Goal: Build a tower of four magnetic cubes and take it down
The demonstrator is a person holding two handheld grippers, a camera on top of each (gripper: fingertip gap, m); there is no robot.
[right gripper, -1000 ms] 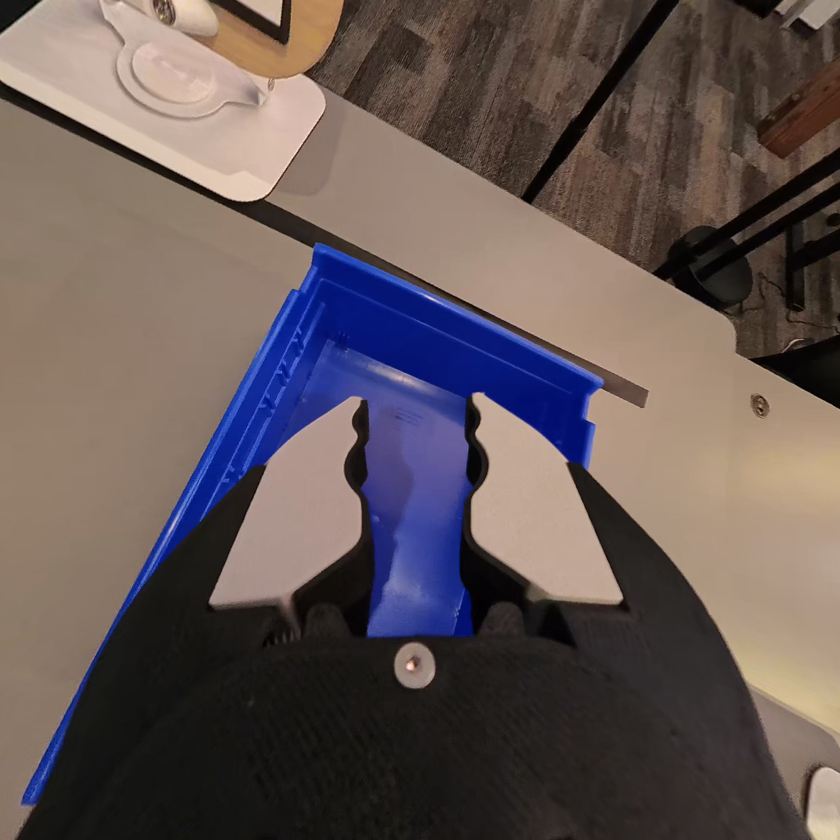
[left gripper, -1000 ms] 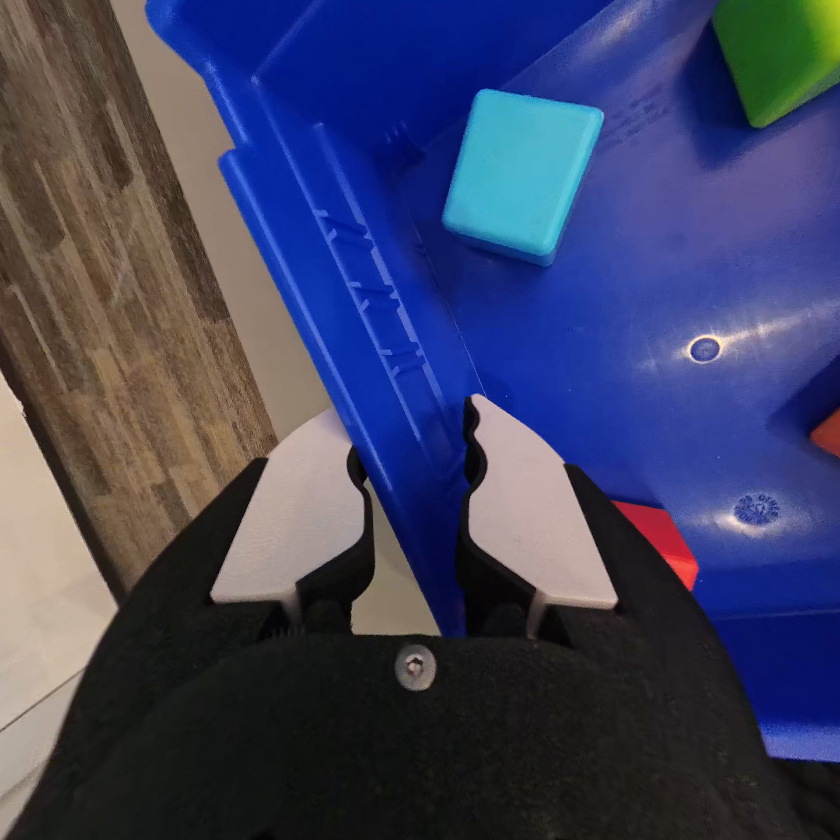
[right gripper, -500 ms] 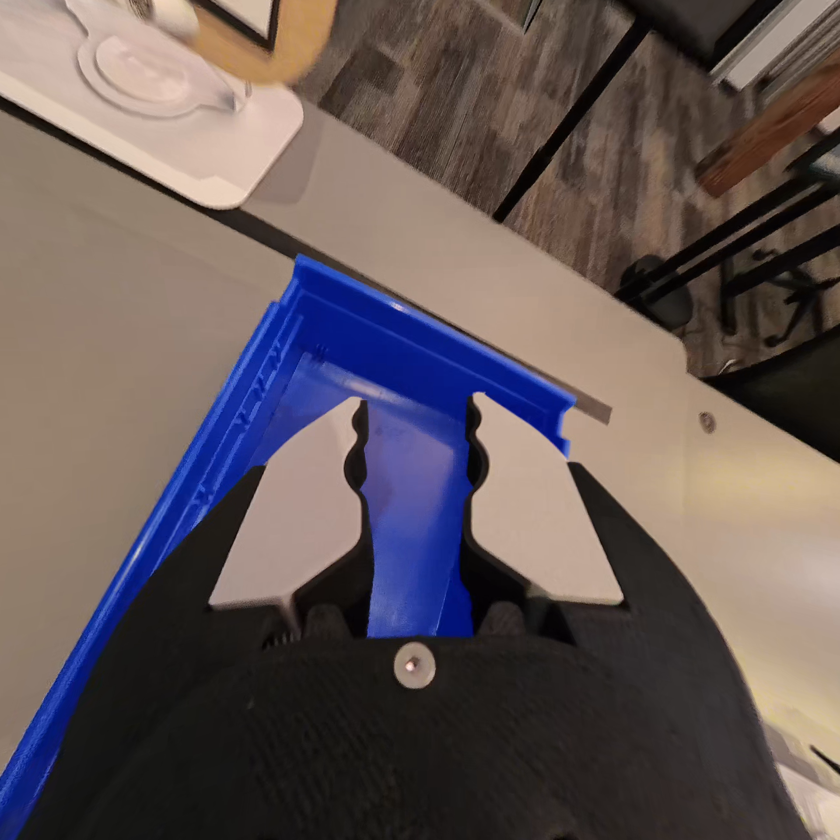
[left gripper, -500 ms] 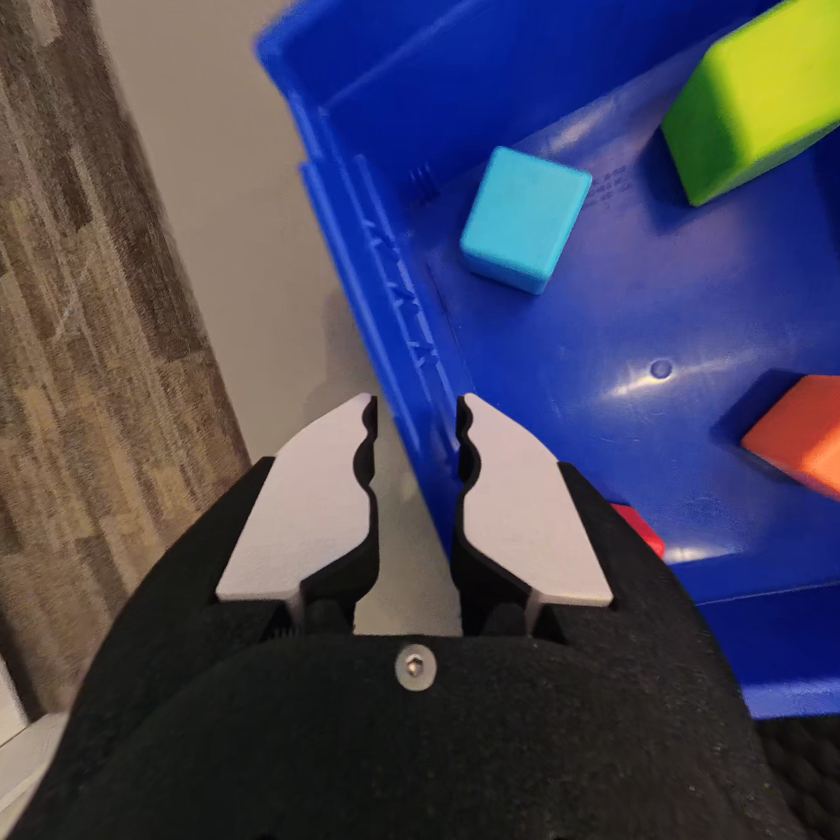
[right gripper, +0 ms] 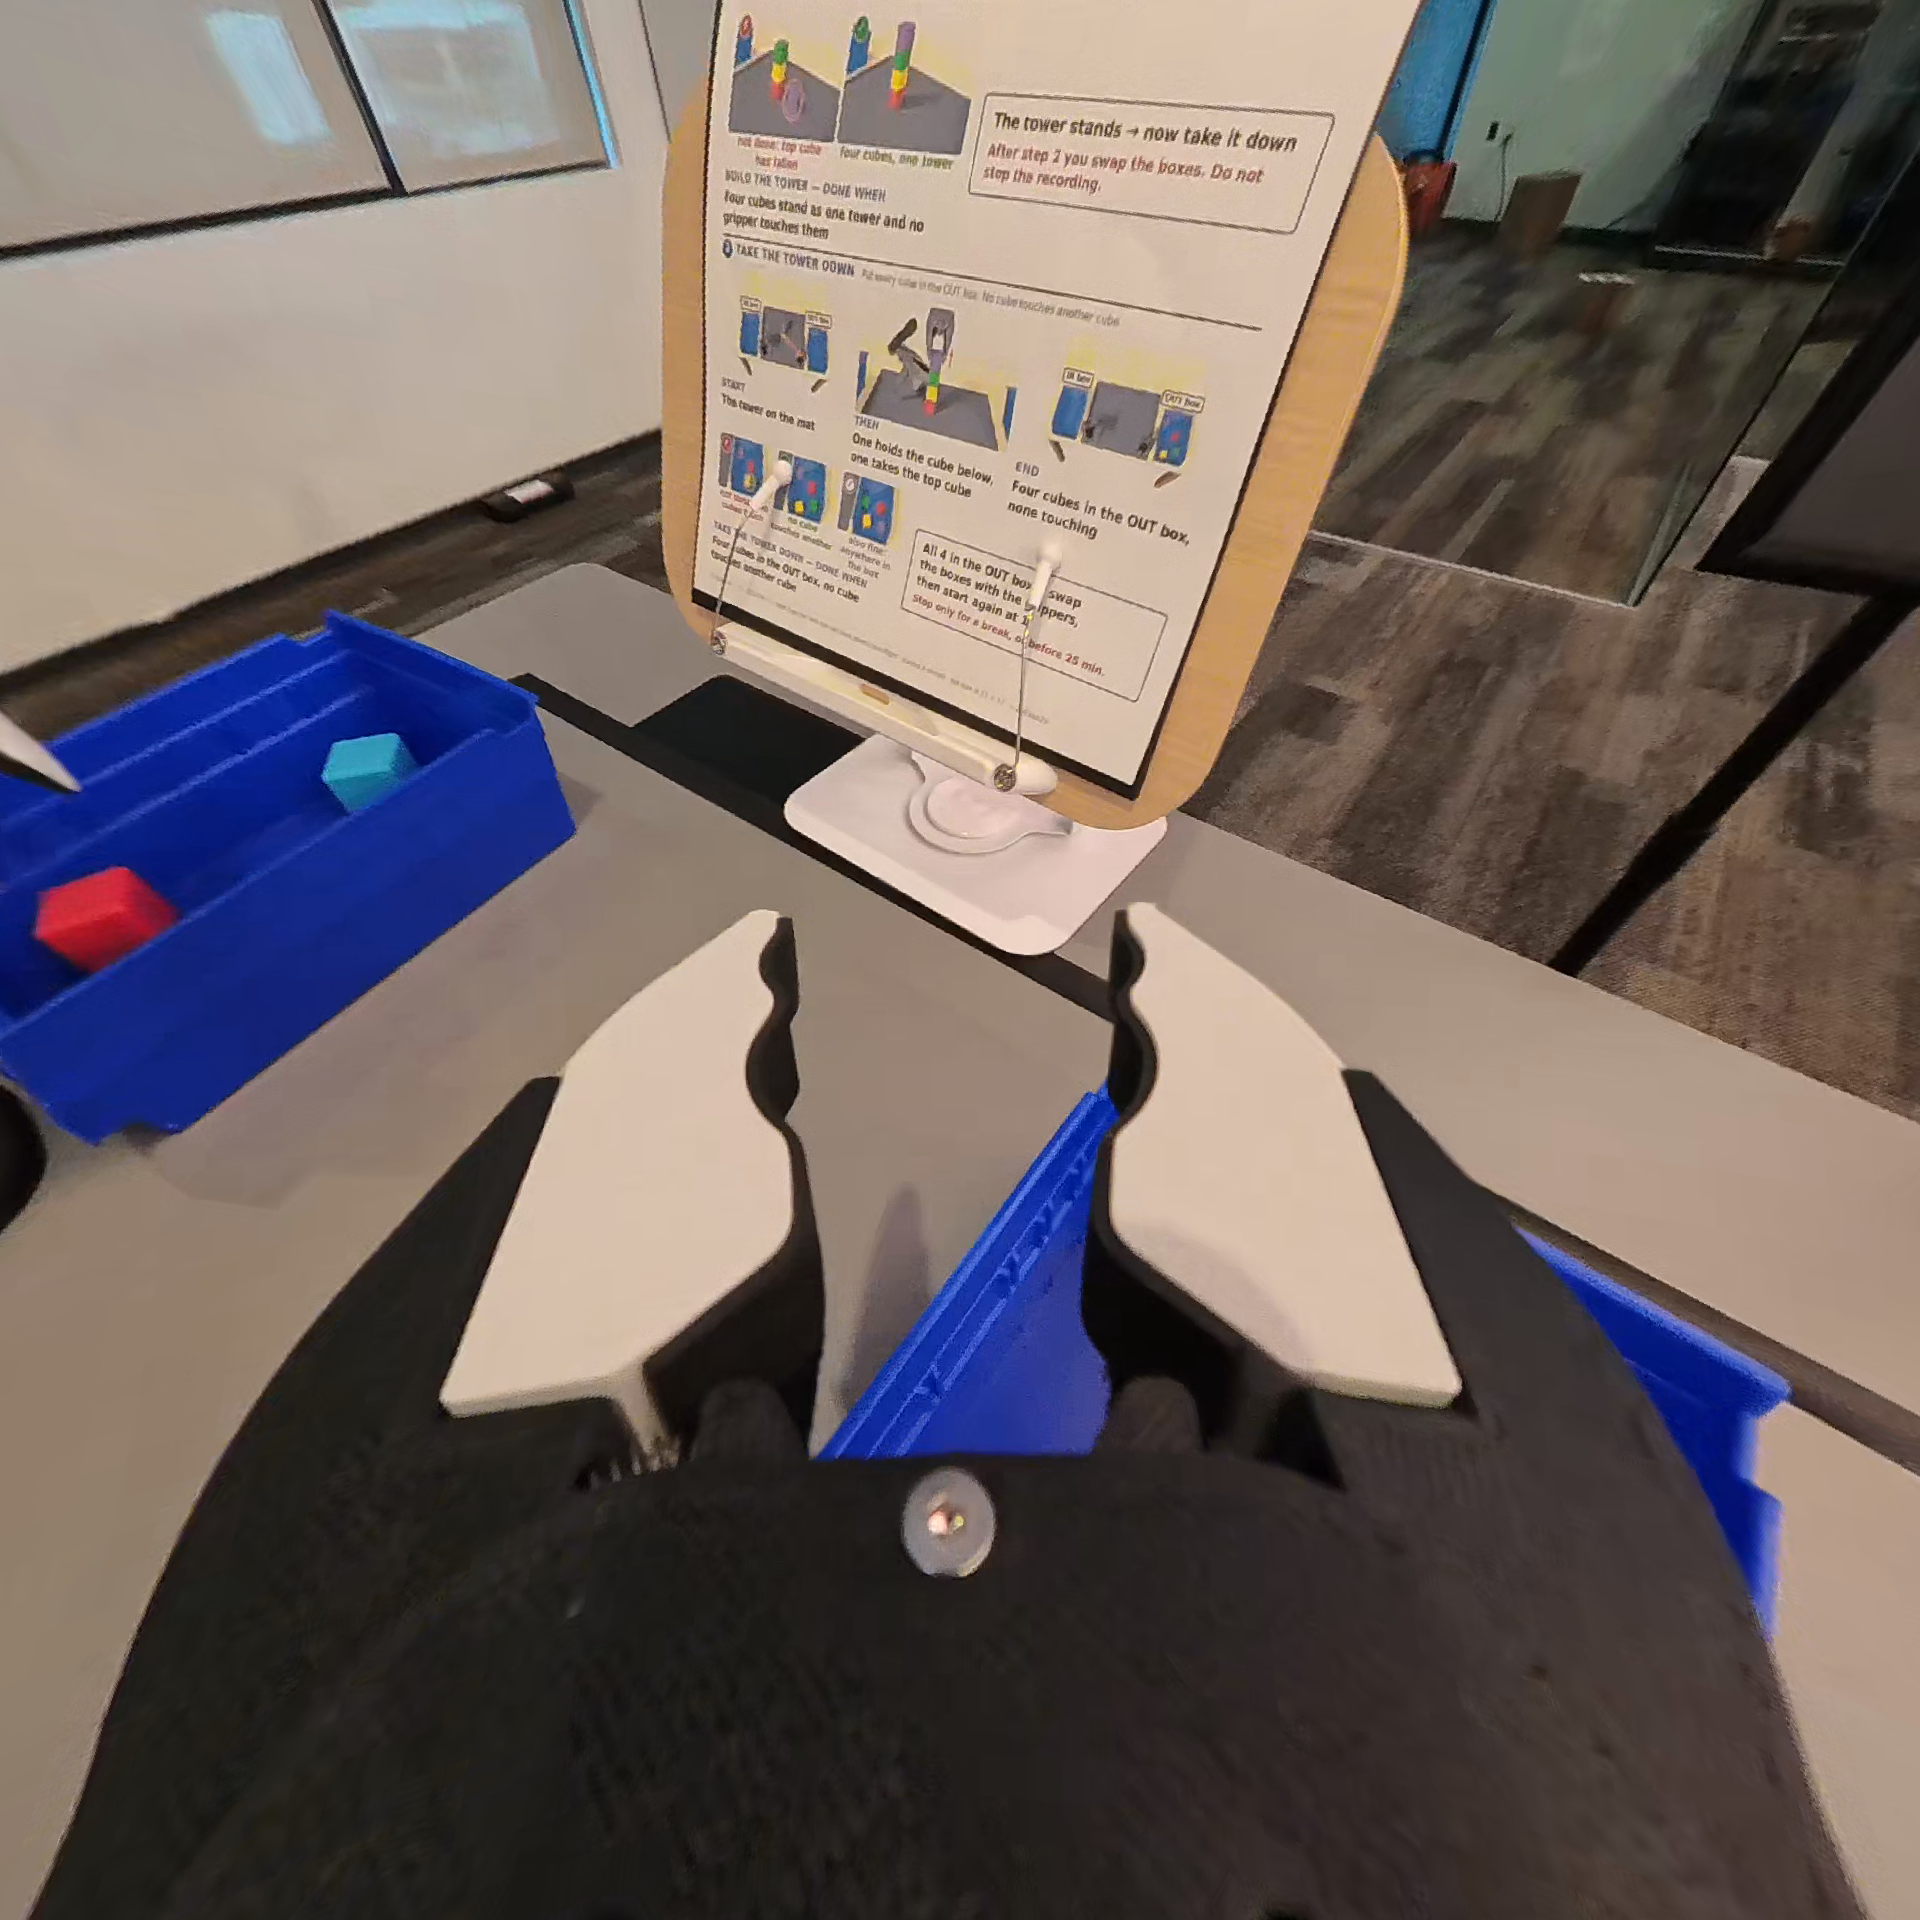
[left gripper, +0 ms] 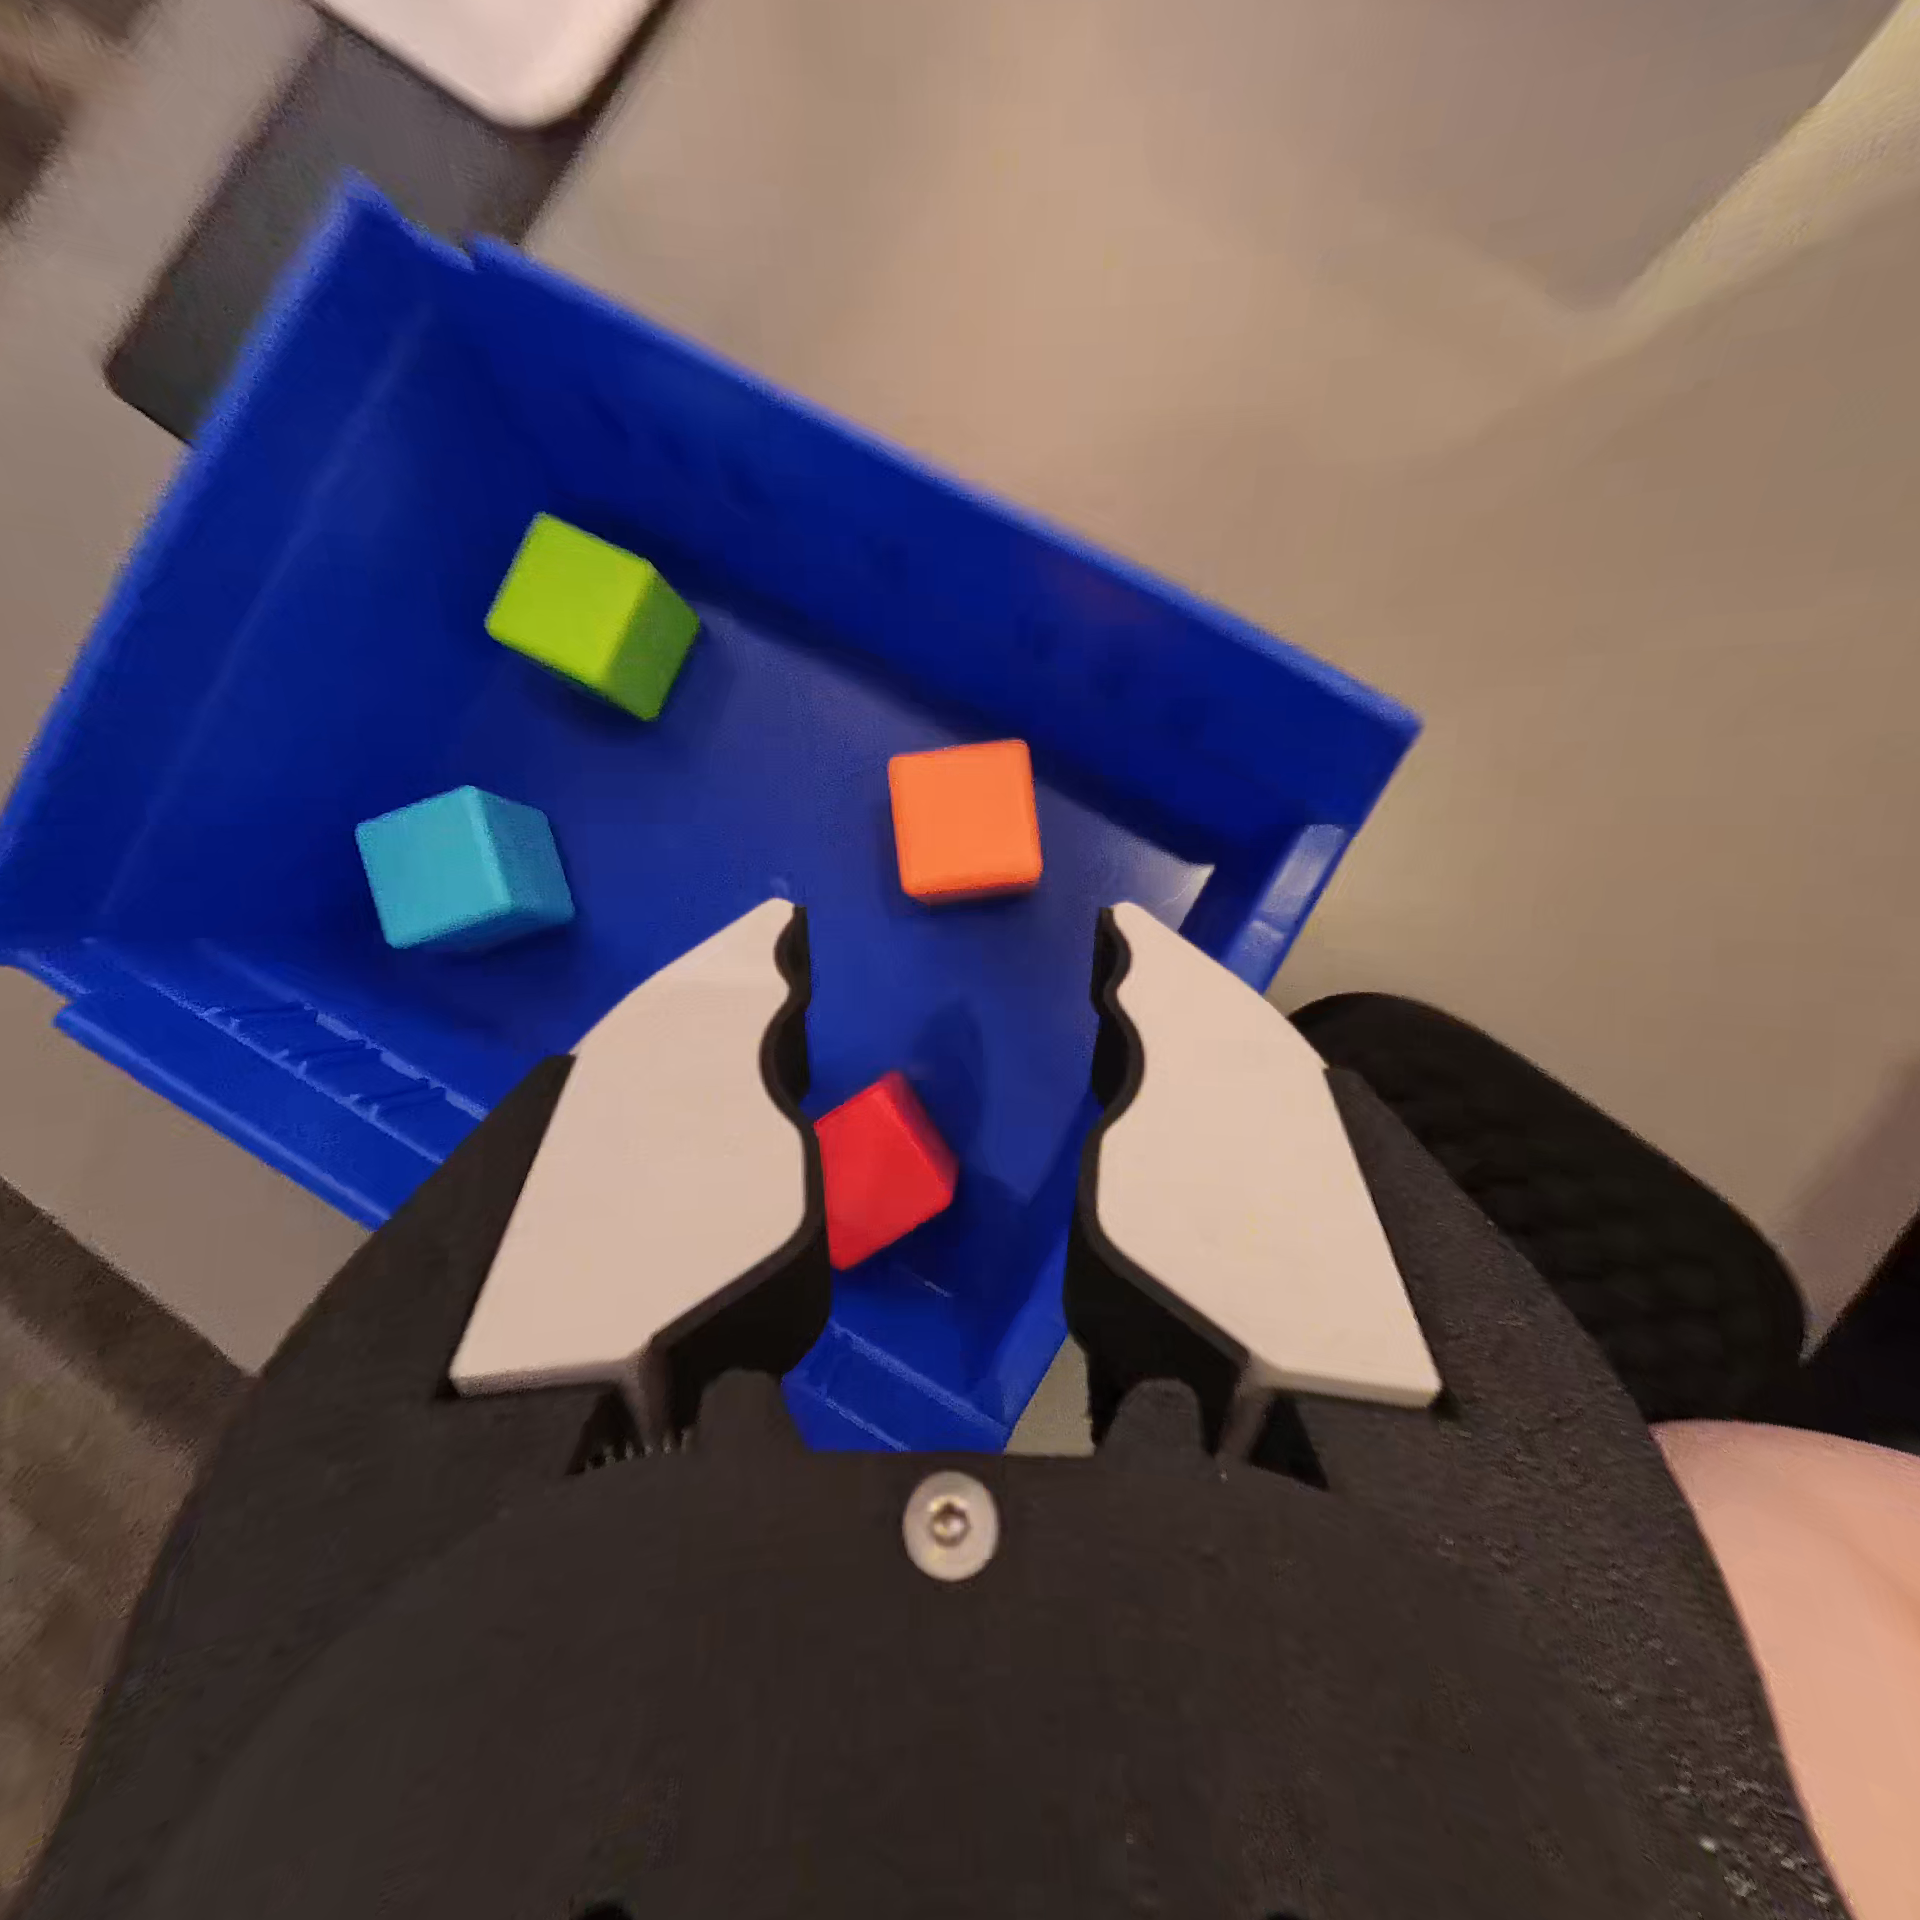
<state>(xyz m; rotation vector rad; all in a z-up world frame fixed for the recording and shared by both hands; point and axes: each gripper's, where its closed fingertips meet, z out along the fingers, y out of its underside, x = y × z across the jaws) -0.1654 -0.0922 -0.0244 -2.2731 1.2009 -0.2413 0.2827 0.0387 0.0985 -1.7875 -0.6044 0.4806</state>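
**Both claws spread and empty; four cubes loose in the blue bin**

The left gripper [left gripper: 945, 935] was found with its jaws spread wide, holding nothing and touching nothing. It hung above the near end of the blue bin [left gripper: 260, 582], with the red cube [left gripper: 883, 1169] visible in the gap between the grey fingers [left gripper: 644, 1164], lying on the bin floor below. Beyond the fingertips lay the orange cube [left gripper: 964, 816], then the cyan cube [left gripper: 462, 868] to the left, and farthest the green cube [left gripper: 592, 613]. All four sat apart from one another; none was stacked. The bin rested on the grey table [left gripper: 1351, 364].

The right gripper [right gripper: 945, 940] was likewise spread wide and empty. A second blue bin [right gripper: 997, 1320] lay just under it, its rim passing across the gap near the right finger; contact could not be established. Farther off on the left, the first bin appeared again with the red and cyan cubes inside. Beyond, at the table's far edge, stood an instruction sheet [right gripper: 987, 364] on a wooden board with a white stand [right gripper: 977, 842].
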